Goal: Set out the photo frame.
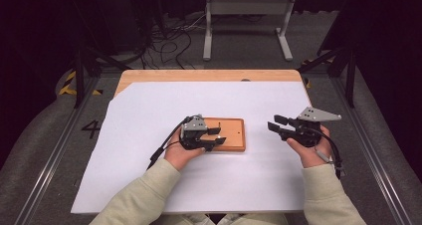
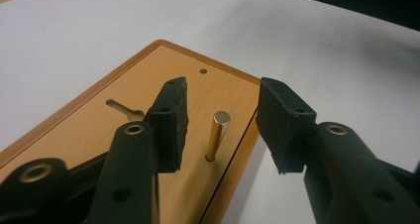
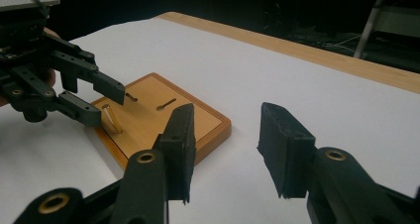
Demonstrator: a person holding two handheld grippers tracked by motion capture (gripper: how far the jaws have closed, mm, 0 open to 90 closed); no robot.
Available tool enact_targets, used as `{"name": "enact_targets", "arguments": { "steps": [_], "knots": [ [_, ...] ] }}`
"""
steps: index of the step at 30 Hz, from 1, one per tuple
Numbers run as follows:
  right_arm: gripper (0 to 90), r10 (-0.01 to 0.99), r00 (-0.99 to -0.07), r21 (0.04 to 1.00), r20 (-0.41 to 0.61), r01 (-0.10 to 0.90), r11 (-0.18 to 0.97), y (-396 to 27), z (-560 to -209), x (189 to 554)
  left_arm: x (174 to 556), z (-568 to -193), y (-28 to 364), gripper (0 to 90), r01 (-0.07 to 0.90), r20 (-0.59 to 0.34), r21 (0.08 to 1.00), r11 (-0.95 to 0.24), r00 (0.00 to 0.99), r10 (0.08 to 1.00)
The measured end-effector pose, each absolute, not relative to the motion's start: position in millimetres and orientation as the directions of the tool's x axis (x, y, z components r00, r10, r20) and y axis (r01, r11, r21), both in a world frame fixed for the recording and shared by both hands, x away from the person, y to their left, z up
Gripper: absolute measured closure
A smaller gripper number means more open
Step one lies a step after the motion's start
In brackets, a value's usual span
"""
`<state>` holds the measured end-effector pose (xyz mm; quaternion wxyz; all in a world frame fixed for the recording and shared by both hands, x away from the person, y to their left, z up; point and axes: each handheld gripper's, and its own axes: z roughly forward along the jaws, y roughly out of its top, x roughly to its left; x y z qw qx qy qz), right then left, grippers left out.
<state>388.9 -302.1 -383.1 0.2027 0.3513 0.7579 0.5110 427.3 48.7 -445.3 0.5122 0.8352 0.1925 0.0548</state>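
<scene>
A small wooden board [image 1: 235, 135] lies on the white sheet in the middle of the table. A brass pin [image 2: 218, 135] stands upright in a hole near one edge of the board [image 2: 94, 135]. My left gripper [image 1: 218, 136] hovers over the board's left end. Its jaws stand apart on either side of the pin without touching it, as the left gripper view [image 2: 223, 92] shows. From the right gripper view, the left gripper [image 3: 106, 107] flanks the tilted-looking pin [image 3: 113, 119]. My right gripper [image 1: 273, 123] hangs open above the sheet, right of the board, and its jaws [image 3: 228, 112] hold nothing.
Shallow grooves in the board hold lying pins [image 3: 166, 104] [image 2: 121, 110]. The white sheet [image 1: 149, 185] covers most of the wooden table [image 1: 209, 75]. Beyond the far edge are floor cables [image 1: 169, 41] and a grey stand [image 1: 249, 16].
</scene>
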Motion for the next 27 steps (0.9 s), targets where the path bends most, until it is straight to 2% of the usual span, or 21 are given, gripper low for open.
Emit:
{"name": "enact_targets", "arguments": {
  "steps": [3,6,10,13,15,21,27],
  "knots": [
    [59.0,0.74,-0.67,0.916,0.057,0.33,0.229,-302.6,-384.2,388.7,428.3,-447.8,47.6,60.4,0.265,-0.101,0.872,-0.412,0.921,0.377],
    [59.2,0.739,-0.671,0.914,0.063,0.335,0.227,-303.0,-385.2,388.2,429.6,-450.5,46.3,68.3,0.258,-0.093,0.866,-0.428,0.925,0.369],
    [59.2,0.738,-0.671,0.913,0.062,0.336,0.229,-302.6,-385.7,387.9,431.8,-456.2,44.6,69.0,0.26,-0.09,0.85,-0.459,0.929,0.359],
    [59.2,0.736,-0.675,0.913,0.059,0.335,0.234,-301.6,-386.2,388.4,432.7,-457.1,44.0,73.3,0.241,-0.064,0.847,-0.474,0.931,0.359],
    [59.1,0.733,-0.677,0.912,0.063,0.337,0.233,-300.9,-386.5,388.6,432.5,-457.4,43.2,83.0,0.245,-0.073,0.845,-0.476,0.934,0.351],
    [59.2,0.724,-0.685,0.909,0.075,0.346,0.233,-298.2,-389.6,390.2,432.9,-456.7,43.2,83.7,0.278,-0.1,0.836,-0.474,0.925,0.367],
    [59.5,0.715,-0.696,0.907,0.073,0.345,0.243,-293.8,-390.0,390.2,429.4,-457.6,41.9,84.0,0.248,-0.058,0.84,-0.482,0.925,0.374]
  ]
}}
